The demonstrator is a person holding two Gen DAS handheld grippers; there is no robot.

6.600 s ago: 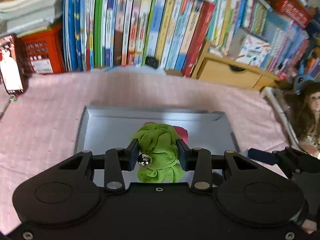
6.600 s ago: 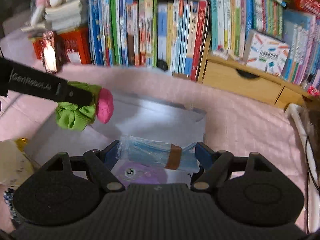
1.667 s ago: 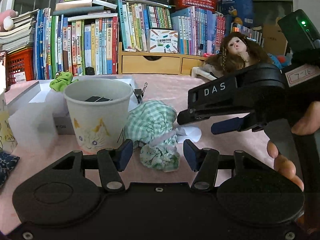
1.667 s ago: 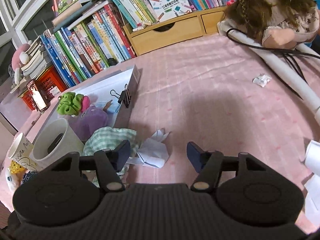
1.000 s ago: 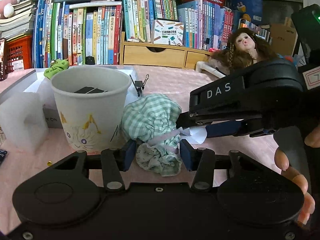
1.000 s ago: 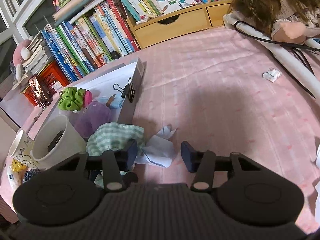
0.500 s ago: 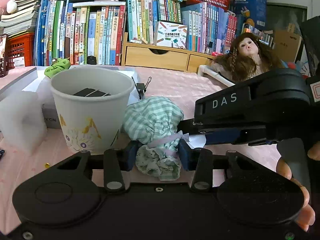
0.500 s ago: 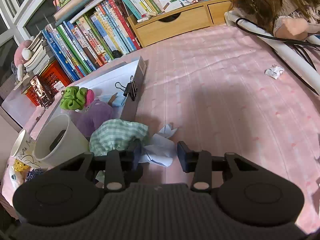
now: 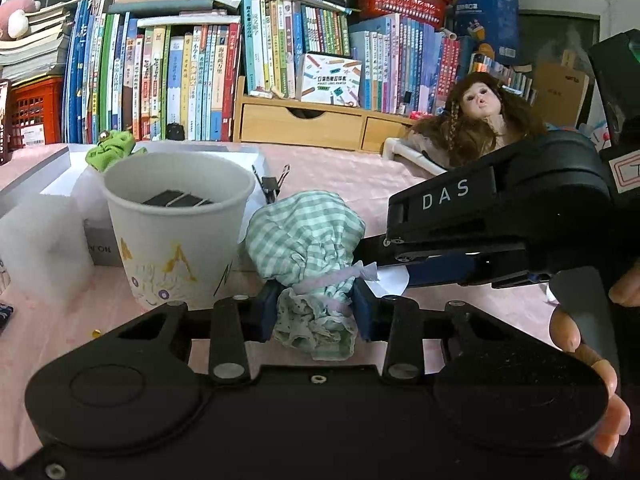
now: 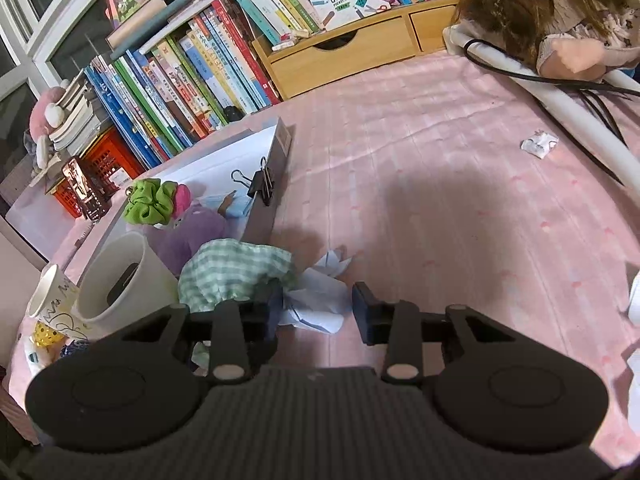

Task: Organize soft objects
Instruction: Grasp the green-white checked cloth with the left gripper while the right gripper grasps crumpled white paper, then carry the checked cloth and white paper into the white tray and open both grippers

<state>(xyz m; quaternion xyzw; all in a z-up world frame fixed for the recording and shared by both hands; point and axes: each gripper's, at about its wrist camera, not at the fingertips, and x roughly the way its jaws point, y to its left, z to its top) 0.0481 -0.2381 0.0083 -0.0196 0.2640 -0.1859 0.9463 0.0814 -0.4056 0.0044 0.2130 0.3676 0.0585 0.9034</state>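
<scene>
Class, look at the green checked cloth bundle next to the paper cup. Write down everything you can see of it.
The green checked cloth bundle is soft green-and-white gingham, gathered into a rounded pouch and tied at the neck with a pale pink cord, its frill pointing toward the camera. It lies on the pink tablecloth, beside the paper cup. The left gripper is shut on its neck; crumpled white paper lies against it.

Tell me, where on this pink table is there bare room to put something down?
The pink cloth lies bare between the grey box, the wooden drawers and the white tube. It is crowded around the paper cup, checked pouch and crumpled paper.
</scene>
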